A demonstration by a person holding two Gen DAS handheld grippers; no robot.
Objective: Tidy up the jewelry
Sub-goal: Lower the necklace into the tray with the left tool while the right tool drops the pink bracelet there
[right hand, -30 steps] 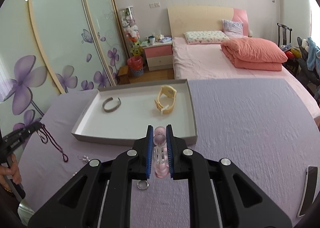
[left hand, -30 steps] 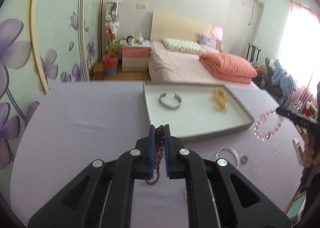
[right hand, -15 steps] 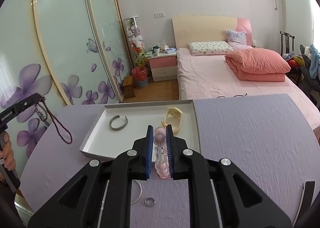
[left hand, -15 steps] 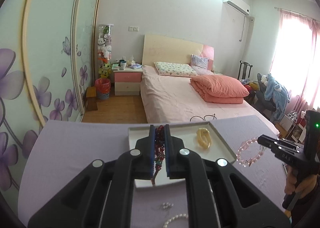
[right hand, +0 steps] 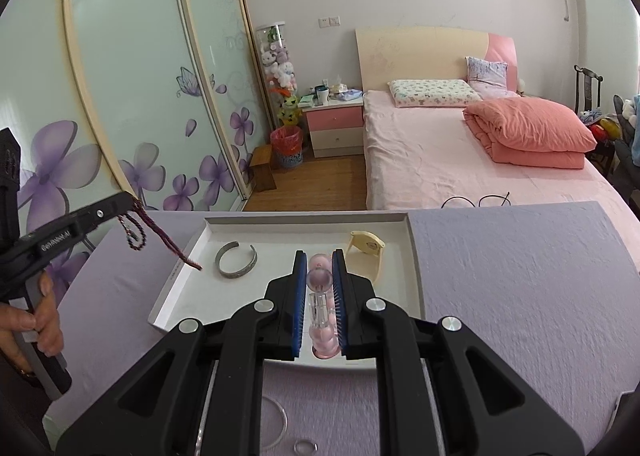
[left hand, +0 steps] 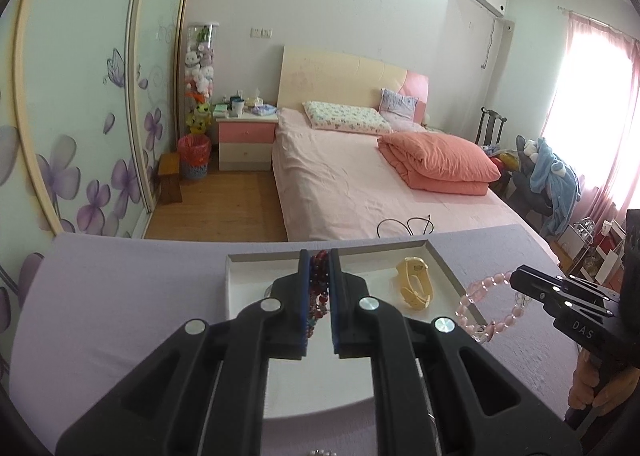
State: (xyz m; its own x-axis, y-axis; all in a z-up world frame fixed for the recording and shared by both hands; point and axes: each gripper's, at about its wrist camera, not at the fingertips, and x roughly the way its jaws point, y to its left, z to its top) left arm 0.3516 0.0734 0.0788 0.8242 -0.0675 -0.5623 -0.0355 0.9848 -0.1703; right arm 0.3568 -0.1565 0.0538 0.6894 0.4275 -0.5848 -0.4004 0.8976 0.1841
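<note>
A lilac-clothed surface (right hand: pixel 520 276) carries a shallow white rectangular tray (right hand: pixel 414 256). Above the tray, the left tool (left hand: pixel 319 256) is clenched on a dark red beaded necklace (left hand: pixel 319 288); the right tool (right hand: pixel 319 256) grips a pink bead bracelet (right hand: pixel 319 280). Only the right view shows the silver cuff bangle (right hand: pixel 236 260) near the tray's far left corner.

Daylight floods in from the curtained window (left hand: pixel 596 116), blown out to white glare. Room evenly bright, shadows soft. Fisheye bends walls; corners go black.
</note>
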